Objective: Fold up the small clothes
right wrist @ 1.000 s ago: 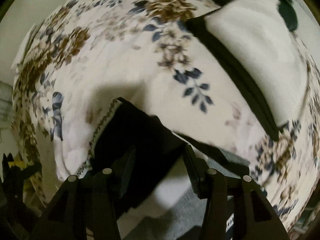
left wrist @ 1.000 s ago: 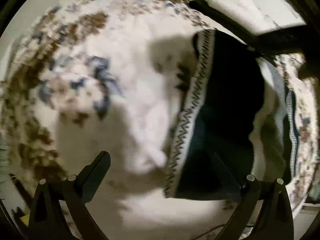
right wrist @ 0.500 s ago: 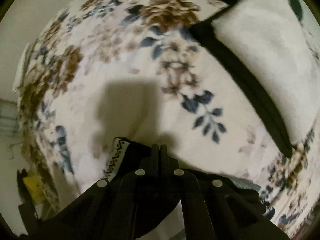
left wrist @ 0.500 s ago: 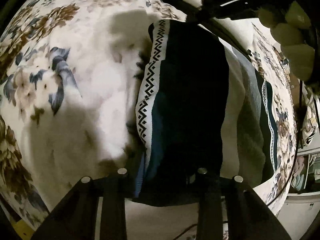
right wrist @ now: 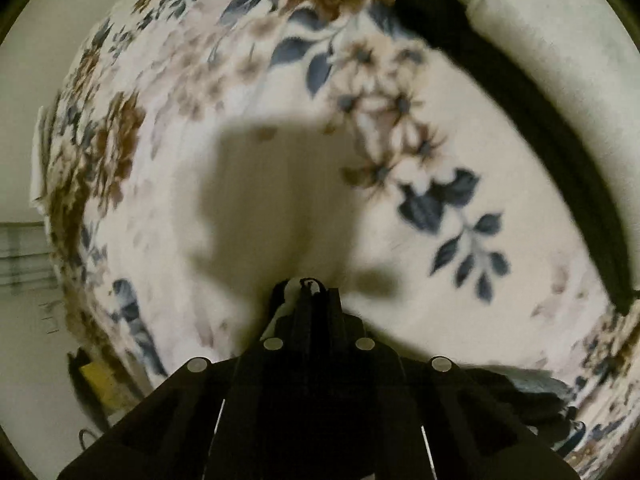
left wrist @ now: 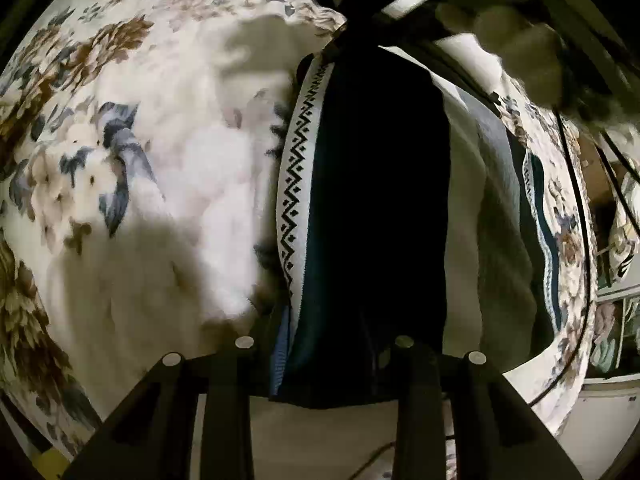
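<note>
- The floral blanket (left wrist: 132,168) covers the surface and serves as the landmark; everything else sits on top of it.
- The dark garment (left wrist: 380,200) lies on the floral blanket with its zigzag-patterned band (left wrist: 298,184) along its left edge. Its long axis runs straight away from the left gripper (left wrist: 324,344), from the near hem up to the far end.
- The left gripper's fingers (left wrist: 228,400) stand a moderate way apart, one on each side of the garment's near hem. Whether they have any cloth pinched cannot be told from this view, since the hem sits in the gap without clear contact.
- At the far end of the dark garment, the right gripper (right wrist: 308,292) has its fingers pressed together on a corner of the cloth, with a scrap of the white patterned band showing at the tips.
- In the right wrist view, a grey-white towel (right wrist: 560,92) with a dark border lies well off to the right on the floral blanket, apart from the garment.
- Judged from this, the garment is stretched lengthwise between the two grippers, so the coming fold probably turns on bringing the right gripper's far end toward the left gripper's near hem, along that long axis.
- The left gripper is nearer the near hem and looks best placed to anchor it.
</note>
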